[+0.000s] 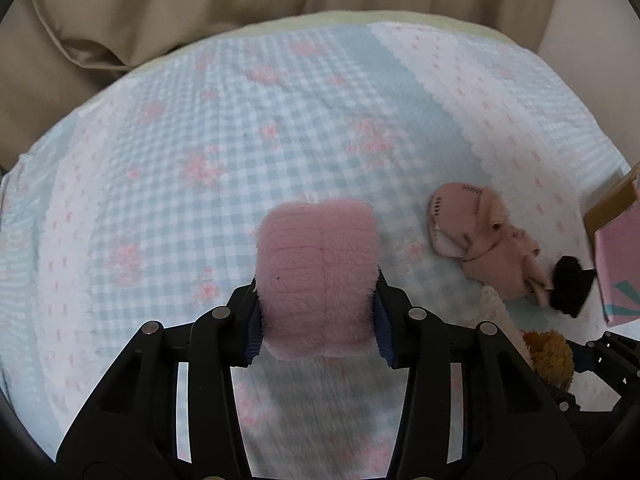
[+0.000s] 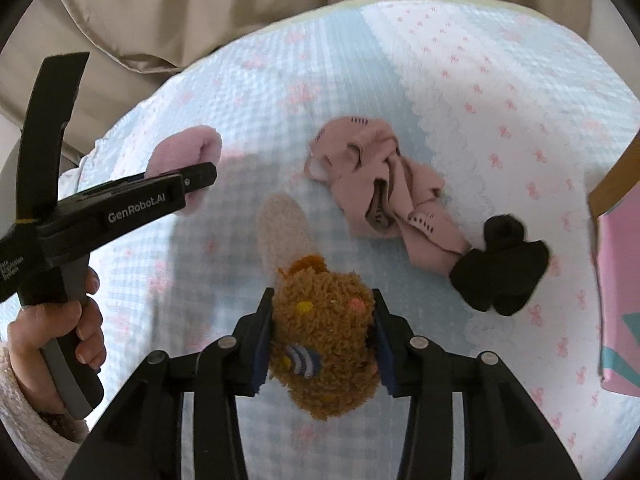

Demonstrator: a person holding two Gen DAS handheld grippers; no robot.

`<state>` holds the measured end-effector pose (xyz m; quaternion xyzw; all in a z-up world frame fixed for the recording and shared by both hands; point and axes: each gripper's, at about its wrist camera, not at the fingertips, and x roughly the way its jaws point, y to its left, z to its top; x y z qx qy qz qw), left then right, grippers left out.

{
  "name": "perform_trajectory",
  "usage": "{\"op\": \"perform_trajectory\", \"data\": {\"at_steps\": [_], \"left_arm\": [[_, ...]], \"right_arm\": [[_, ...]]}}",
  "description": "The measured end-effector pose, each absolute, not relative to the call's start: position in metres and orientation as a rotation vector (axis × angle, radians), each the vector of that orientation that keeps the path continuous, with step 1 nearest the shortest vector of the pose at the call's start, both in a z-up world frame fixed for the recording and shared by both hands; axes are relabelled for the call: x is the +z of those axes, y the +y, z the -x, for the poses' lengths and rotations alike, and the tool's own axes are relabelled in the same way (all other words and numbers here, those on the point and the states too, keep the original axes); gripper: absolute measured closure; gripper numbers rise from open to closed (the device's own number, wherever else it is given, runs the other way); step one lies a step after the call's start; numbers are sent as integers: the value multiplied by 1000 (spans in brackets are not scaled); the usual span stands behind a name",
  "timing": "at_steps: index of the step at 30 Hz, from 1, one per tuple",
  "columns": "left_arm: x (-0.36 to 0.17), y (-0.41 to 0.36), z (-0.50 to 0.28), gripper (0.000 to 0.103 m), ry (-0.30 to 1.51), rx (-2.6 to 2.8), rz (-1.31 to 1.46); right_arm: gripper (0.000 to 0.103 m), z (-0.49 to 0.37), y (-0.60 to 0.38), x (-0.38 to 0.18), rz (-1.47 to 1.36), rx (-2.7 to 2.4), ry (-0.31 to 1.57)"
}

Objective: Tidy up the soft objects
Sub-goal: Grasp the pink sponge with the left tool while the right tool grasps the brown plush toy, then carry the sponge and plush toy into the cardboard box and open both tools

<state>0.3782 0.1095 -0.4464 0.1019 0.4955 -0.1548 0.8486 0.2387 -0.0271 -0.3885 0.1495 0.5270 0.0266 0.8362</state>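
Note:
My left gripper (image 1: 317, 314) is shut on a fluffy pink sock (image 1: 318, 276) and holds it above the quilt; the gripper also shows at the left of the right wrist view (image 2: 200, 174) with the pink sock (image 2: 188, 152). My right gripper (image 2: 323, 342) is shut on a fuzzy brown sock (image 2: 324, 344) with coloured dots, whose cream end (image 2: 282, 226) trails forward. That brown sock also shows in the left wrist view (image 1: 550, 354). A crumpled dusty-pink pair of socks (image 2: 380, 188) (image 1: 480, 236) and a black sock (image 2: 500, 276) (image 1: 568, 286) lie on the quilt.
A blue-checked and white floral quilt (image 1: 200, 140) (image 2: 500, 100) covers the surface. Beige cushions (image 1: 160, 8) (image 2: 180, 8) rise behind it. A pink box with a brown cardboard edge (image 2: 618, 280) (image 1: 616, 256) stands at the right edge.

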Motion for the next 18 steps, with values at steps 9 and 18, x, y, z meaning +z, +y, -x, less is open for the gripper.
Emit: {"op": "perform_trajectory", "data": {"at_steps": [9,18], "left_arm": [[-374,115,-344,62,1008,-296,-182],[-265,93,-282,62,924,-284,-173]], "right_arm": [[63,-224,-32,-302,-298,56,1028],[64,-176,-57,-186,-292,66,901]]}}
